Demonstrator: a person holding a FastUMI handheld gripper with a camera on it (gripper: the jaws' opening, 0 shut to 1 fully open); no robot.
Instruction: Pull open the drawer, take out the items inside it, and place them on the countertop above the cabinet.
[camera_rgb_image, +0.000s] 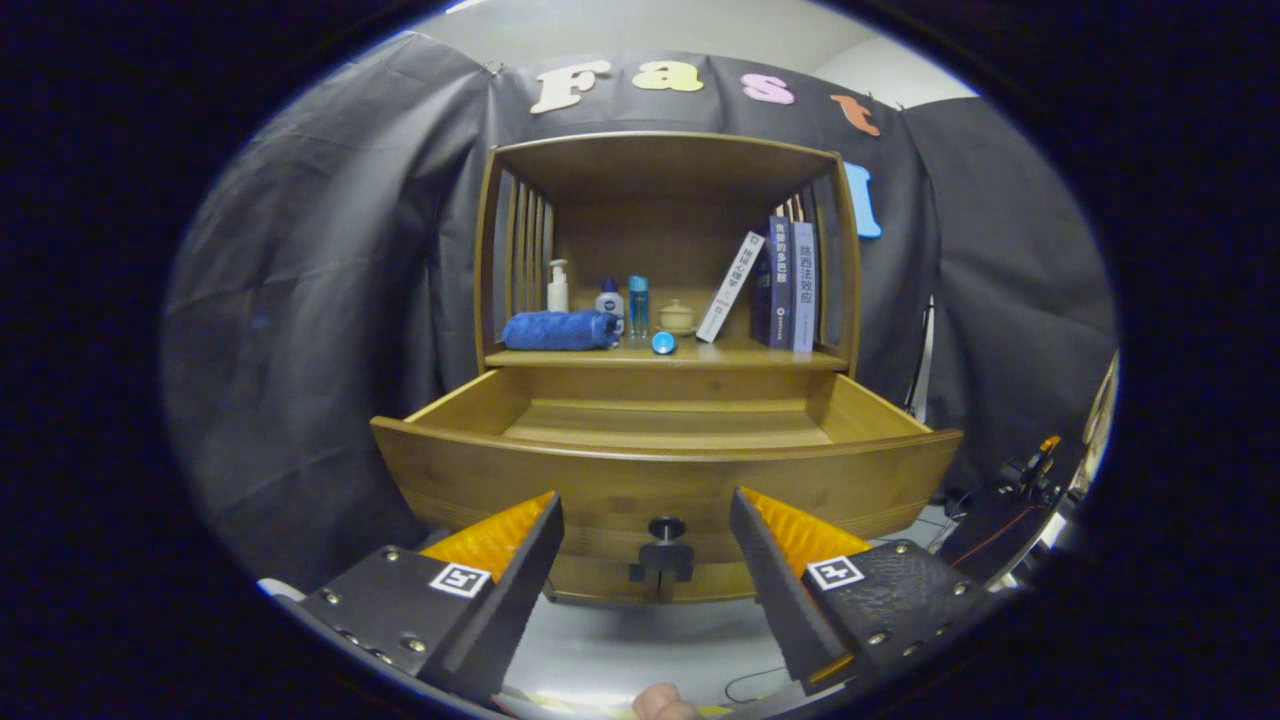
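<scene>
A curved-front wooden drawer (665, 470) of smooth, honey-toned grain stands pulled out from the wooden cabinet (665, 250), its visible floor bare. A small dark round knob (666, 528) sits on the drawer front, just ahead of the gripper (646, 530), whose ribbed wedge-shaped fingers stand wide apart, level, gripping nothing. On the countertop shelf (760, 356) above lie a rolled blue towel (560, 330), a white pump bottle (557, 287), a slim blue tube (638, 305), a squat cream lidded jar (677, 317), what seems a small blue cap (663, 343), and leaning books (790, 285).
</scene>
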